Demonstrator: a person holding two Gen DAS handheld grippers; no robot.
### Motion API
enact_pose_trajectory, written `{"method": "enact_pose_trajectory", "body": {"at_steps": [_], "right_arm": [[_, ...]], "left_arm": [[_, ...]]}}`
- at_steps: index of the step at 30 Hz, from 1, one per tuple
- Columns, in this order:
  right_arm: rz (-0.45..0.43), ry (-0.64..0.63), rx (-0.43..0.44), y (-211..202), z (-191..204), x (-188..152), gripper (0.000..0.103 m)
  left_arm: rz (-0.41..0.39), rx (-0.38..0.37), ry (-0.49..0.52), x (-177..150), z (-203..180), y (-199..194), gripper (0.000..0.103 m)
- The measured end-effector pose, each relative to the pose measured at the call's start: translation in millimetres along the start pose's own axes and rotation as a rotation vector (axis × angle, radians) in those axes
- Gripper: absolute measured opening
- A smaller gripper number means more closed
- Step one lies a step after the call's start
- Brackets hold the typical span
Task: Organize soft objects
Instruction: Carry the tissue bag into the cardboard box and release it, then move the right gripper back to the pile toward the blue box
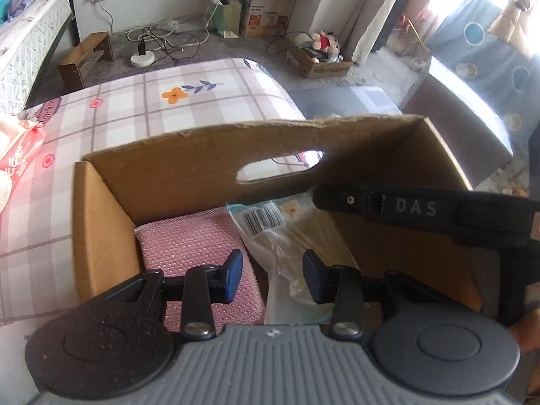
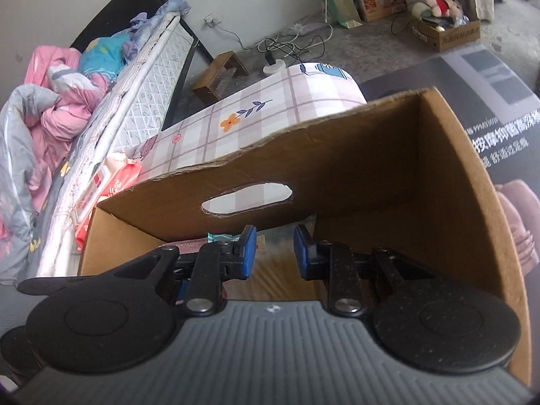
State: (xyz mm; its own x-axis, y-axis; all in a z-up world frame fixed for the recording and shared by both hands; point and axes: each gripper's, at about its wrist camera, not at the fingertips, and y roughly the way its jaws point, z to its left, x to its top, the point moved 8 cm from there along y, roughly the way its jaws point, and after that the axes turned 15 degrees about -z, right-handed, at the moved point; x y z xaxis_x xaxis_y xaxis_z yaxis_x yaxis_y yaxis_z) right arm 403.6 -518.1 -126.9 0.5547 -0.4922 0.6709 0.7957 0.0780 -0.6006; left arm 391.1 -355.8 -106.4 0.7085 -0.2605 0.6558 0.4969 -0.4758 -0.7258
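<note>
One cardboard box [image 1: 189,165] holds two items: pink sponge [image 1: 189,246], plastic packet [image 1: 290,236]; both grippers spread, empty.

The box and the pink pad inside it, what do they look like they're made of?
The box looks like plain brown corrugated cardboard, matte: its top edge is ragged and fibrous, and an oval handle hole is cut through the wall. The pink pad seems to be a soft sponge or cloth with a woven mesh face; tiny glints suggest shiny thread, though that is uncertain.
</note>
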Motion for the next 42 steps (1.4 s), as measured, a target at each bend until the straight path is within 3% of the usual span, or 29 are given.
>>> {"method": "enact_pose_trajectory", "body": {"at_steps": [4, 11, 16, 18, 21, 26, 30, 36, 42], "right_arm": [[-0.026, 0.011, 0.012, -17, 4, 1, 0.024], [-0.076, 0.022, 0.058, -89, 28, 1, 0.026], [-0.102, 0.054, 0.172, -149, 67, -14, 0.034], [-0.11, 0.053, 0.225, -170, 87, -25, 0.043], [-0.086, 0.042, 0.295, -188, 122, -45, 0.044], [0.001, 0.033, 0.396, -195, 184, -79, 0.044], [0.061, 0.01, 0.458, -189, 241, -106, 0.044], [0.172, 0.005, 0.511, -159, 302, -143, 0.044], [0.27, -0.014, 0.515, -127, 339, -178, 0.044]], "left_arm": [[-0.07, 0.0, 0.0, 12, 4, -33, 0.053], [-0.187, -0.009, -0.008, 12, 21, -124, 0.07], [-0.267, 0.039, -0.015, -17, 50, -203, 0.086], [-0.291, 0.071, -0.03, -34, 69, -231, 0.087], [-0.322, 0.136, -0.057, -62, 99, -266, 0.088], [-0.372, 0.275, -0.08, -110, 152, -313, 0.088], [-0.359, 0.363, -0.069, -139, 185, -331, 0.088], [-0.345, 0.411, -0.106, -173, 219, -337, 0.087], [-0.328, 0.458, -0.059, -189, 231, -324, 0.081]]}}
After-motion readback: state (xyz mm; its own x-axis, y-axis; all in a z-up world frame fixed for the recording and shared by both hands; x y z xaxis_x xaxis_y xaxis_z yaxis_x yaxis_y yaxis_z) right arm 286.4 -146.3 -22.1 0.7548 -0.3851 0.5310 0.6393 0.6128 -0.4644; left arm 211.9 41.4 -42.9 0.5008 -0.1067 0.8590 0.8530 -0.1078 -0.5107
